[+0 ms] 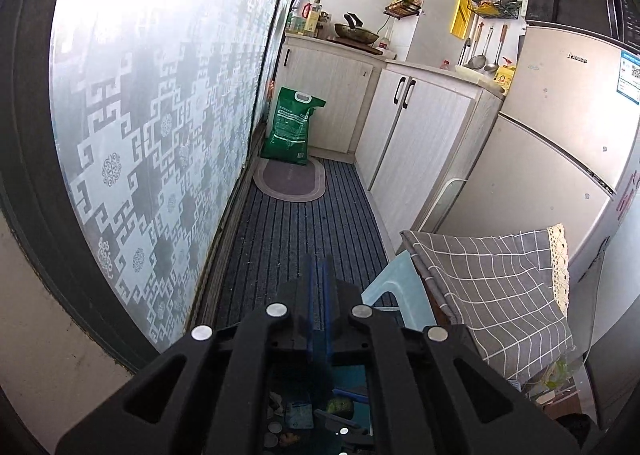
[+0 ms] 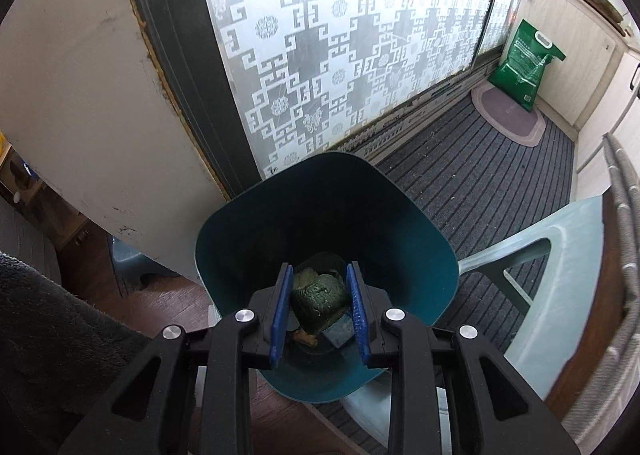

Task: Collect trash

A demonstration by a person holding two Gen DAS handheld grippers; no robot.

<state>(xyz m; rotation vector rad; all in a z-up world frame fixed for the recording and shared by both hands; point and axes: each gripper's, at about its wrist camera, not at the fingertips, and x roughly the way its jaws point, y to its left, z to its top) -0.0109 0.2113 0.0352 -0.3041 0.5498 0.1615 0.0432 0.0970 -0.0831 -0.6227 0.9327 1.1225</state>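
Two grippers: right gripper (image 2: 319,307) released above the bin (image 2: 420,255), green wad (image 2: 320,297) between its fingers, contact unclear. Left gripper (image 1: 319,283) clenched, nothing seen held. Wad looks light, soft, crushable; pinch its middle. Bin stands on the floor beside a stool (image 2: 520,251).

Left claw (image 1: 319,279): black plastic linkage arms, triangular cutouts, four round silver screws behind blue finger pads. Right claw (image 2: 319,291): same black linkage, four silver screws, ribbed blue pads (image 2: 281,307).
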